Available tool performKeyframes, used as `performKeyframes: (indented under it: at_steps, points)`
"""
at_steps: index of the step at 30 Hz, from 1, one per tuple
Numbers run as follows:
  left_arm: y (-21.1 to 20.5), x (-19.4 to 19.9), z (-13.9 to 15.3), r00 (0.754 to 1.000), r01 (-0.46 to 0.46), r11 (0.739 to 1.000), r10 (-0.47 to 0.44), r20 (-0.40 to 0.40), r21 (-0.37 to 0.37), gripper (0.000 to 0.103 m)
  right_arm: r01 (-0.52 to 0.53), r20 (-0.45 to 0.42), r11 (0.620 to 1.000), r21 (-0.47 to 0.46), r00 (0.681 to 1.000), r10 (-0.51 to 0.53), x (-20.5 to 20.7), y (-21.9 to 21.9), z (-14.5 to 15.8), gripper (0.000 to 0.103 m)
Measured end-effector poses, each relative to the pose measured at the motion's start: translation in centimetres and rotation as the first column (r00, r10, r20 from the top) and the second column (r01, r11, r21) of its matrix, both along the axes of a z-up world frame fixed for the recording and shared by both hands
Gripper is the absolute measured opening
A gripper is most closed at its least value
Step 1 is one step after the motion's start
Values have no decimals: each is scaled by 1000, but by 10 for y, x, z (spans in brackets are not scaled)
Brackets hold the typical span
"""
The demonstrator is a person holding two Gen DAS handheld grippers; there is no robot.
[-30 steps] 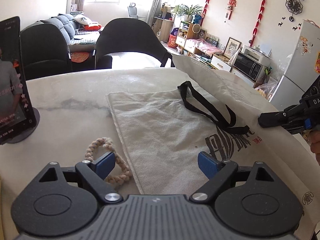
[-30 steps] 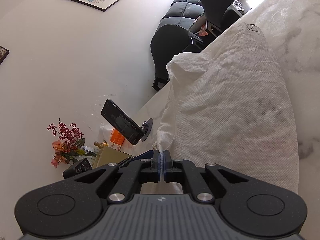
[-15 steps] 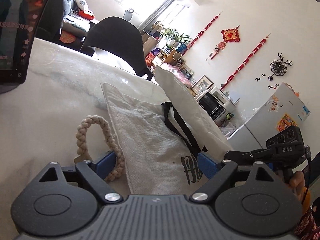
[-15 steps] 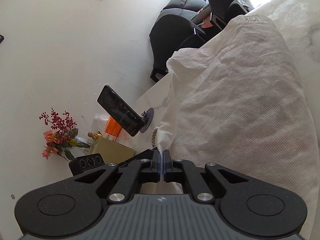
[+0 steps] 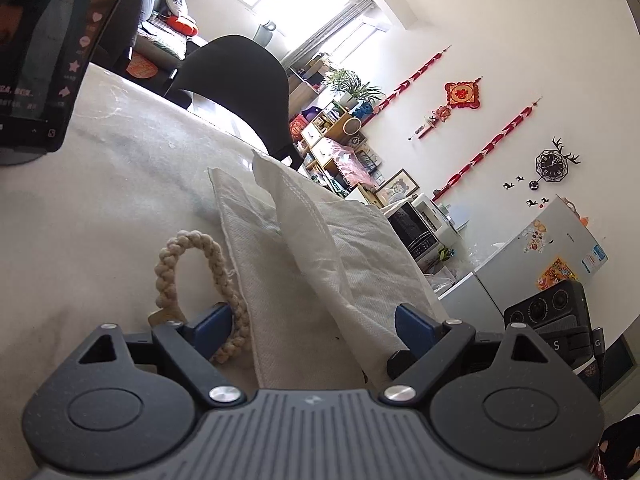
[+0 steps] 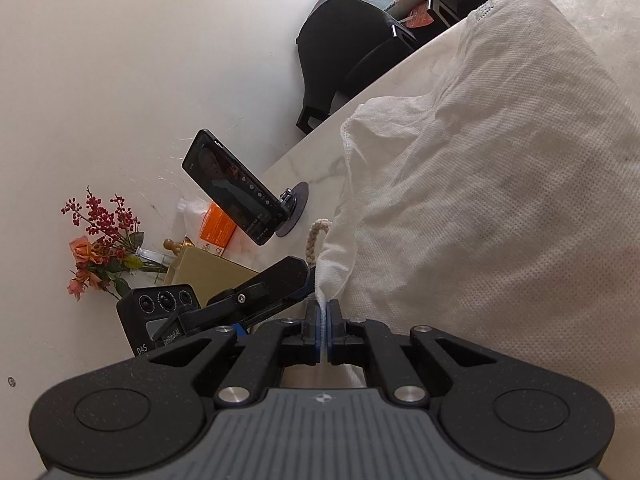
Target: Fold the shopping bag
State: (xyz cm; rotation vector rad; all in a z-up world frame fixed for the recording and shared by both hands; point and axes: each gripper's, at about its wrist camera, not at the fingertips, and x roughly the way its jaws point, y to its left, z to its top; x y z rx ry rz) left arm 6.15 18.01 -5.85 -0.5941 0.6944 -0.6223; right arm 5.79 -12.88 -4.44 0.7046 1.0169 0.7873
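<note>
Left wrist view: the left gripper [image 5: 314, 320], jaws spread wide, holds nothing; the white non-woven shopping bag [image 5: 304, 256] lies between its fingers on the pale marble table [image 5: 100, 208], beside a braided beige rope loop [image 5: 192, 264].

Right wrist view: the right gripper [image 6: 322, 326] is clamped onto an edge of that bag [image 6: 500, 200], folded over the table.

The letters "DAS" stood on the dark camera box [image 6: 160, 320] of the left gripper [image 6: 304, 276]. On the phone [image 6: 236, 192] screen small signs showed, but they were too small to read.
</note>
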Motion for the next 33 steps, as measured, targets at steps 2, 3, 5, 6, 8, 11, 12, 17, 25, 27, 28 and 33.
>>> performKeyframes:
  at_steps: [2,3,5,6,8,11,12,17,25,27,28,33]
  points:
    - [0,0,0,1000,-2,1000,2,-2,-5,89,0,-9,1000,-5,1000,0,1,5,-4,3]
    - [1,0,0,1000,-4,1000,4,-3,-7,89,-1,-12,1000,-7,1000,1,2,7,-5,3]
    - [1,0,0,1000,-7,1000,7,-5,-12,89,-3,-19,1000,-10,1000,3,3,11,-7,3]
    - [1,0,0,1000,-7,1000,7,-6,-13,89,-5,-19,1000,-12,1000,5,3,13,-7,4]
    - [1,0,0,1000,-9,1000,8,-7,-15,89,-11,-22,1000,-13,1000,11,3,18,-8,4]
    - [1,0,0,1000,-8,1000,8,-6,-10,89,-22,-12,999,-34,1000,21,3,22,-8,4]
    - [1,0,0,1000,-8,1000,8,-6,-9,89,-26,-8,999,-42,1000,26,3,23,-8,4]
    - [1,2,1,1000,-8,1000,8,-7,-12,89,-39,-3,995,-88,999,39,-5,27,-7,4]
    - [0,2,2,1000,-11,1000,11,-11,-8,89,-50,0,993,-107,999,51,-6,35,-9,6]
    - [2,3,3,999,-24,1000,23,-21,-13,89,-52,-5,993,-110,999,52,-5,37,-11,11]
    - [3,3,3,999,-27,1000,26,-26,-15,89,-53,-11,993,-109,999,52,-4,38,-12,13]
    - [9,1,7,997,-54,998,53,-62,-18,89,-50,-24,996,-68,999,49,-5,35,-10,29]
